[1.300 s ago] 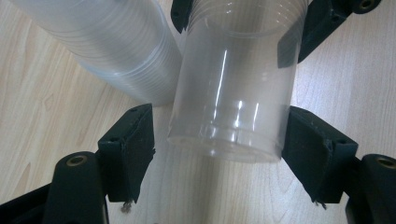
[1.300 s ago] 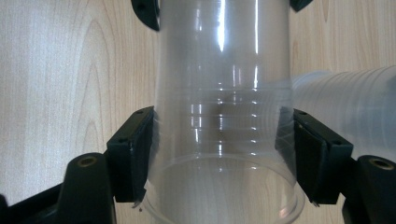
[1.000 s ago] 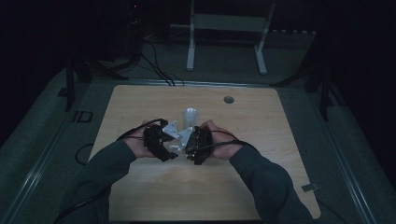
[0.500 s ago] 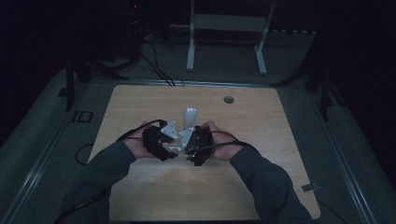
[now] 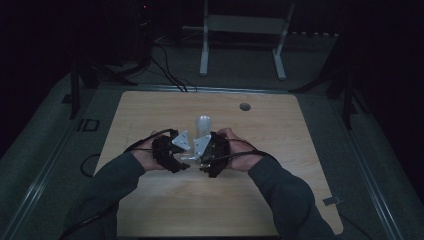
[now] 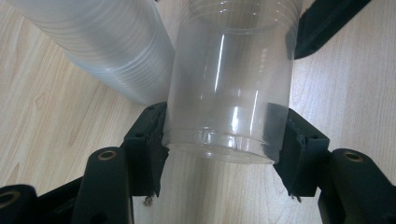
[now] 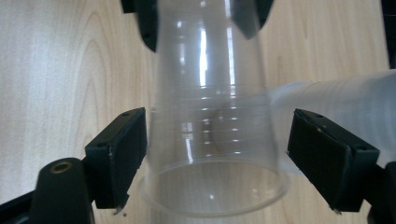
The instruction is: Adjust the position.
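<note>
the left gripper point(image 6: 224, 140) has its fingers point(image 6: 147, 144) clenched on the base end of a clear plastic cup point(image 6: 231, 88), one black pad pressed against each side of the cup just above its bottom ridge. the cup lies roughly level between the two grippers, above the wooden table point(image 6: 42, 116), its open rim turned toward the right gripper point(image 7: 215, 154). that gripper's fingers point(image 7: 123, 151) have just been opening and now stand released: the cup's rim end point(image 7: 212, 186) sits between them, with a clear gap on the far side and the near pad just beside the wall, not pressing it. beside the held cup a stack of nested clear cups point(image 6: 107, 42) lies on its side on the table, seen again at the right edge of the right gripper view point(image 7: 336, 102). from the high view both hands meet near the middle of the table point(image 5: 150, 115), the left gripper point(image 5: 172, 152) and right gripper point(image 5: 210, 155) facing each other, with the pale stack point(image 5: 202, 125) just beyond them.
</note>
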`<state>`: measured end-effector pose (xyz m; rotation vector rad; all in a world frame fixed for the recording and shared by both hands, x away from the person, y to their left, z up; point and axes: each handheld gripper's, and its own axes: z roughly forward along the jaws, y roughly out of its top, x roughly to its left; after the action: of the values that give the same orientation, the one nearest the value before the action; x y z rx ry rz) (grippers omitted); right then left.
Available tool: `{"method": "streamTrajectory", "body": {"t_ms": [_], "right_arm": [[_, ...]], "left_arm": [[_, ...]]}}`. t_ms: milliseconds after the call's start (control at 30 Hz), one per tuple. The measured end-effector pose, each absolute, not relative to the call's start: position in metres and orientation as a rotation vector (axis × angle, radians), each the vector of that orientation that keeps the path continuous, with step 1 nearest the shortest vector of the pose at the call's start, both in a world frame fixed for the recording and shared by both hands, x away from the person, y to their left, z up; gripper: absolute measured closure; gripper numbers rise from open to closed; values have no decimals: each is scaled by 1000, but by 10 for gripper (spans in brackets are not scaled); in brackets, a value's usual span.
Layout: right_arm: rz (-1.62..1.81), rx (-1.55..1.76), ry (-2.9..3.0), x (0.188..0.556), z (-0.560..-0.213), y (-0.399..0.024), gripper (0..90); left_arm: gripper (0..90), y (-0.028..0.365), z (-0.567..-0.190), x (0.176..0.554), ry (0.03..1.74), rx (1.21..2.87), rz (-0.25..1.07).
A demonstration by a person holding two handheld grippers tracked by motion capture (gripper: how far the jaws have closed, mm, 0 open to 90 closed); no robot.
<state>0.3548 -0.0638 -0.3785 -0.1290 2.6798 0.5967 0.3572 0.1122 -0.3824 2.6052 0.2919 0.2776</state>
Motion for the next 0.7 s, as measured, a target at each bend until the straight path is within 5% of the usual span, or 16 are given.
{"method": "streamTrajectory", "body": {"t_ms": [700], "right_arm": [[689,-106,2649,351,-365,-69,190]], "left_arm": [[414,127,-386,358,359,2553,301]]}}
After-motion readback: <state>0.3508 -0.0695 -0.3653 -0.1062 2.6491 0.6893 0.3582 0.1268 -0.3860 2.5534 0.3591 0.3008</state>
